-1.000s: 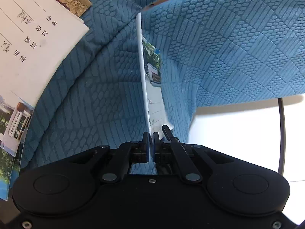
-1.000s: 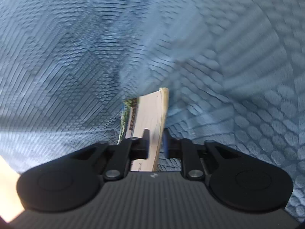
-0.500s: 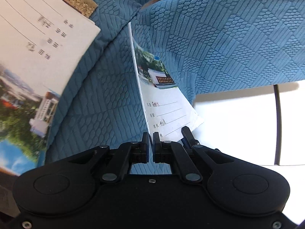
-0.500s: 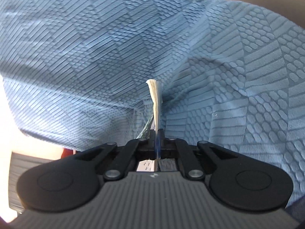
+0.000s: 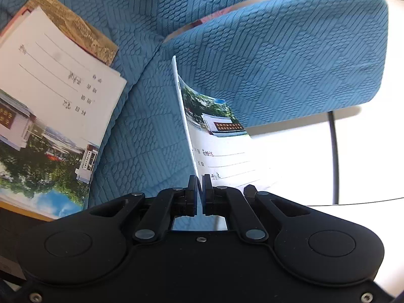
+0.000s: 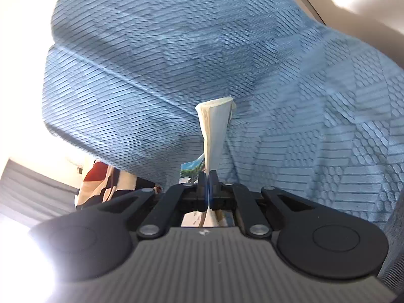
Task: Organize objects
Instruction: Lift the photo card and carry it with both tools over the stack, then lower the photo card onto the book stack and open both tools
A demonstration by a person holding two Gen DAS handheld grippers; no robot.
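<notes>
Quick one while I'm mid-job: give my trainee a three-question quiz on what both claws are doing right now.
1. True or false: the left claw is shut on a booklet.
2. What does the right claw pinch? A) a pen B) a booklet C) nothing
3. Fill in: the stack lies on a ____ cushion.

Key: 1 true; 2 B; 3 blue.

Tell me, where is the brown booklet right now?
In the left claw's view, the brown booklet lies at upper left on the blue cushion, tucked under a white notebook.
</notes>
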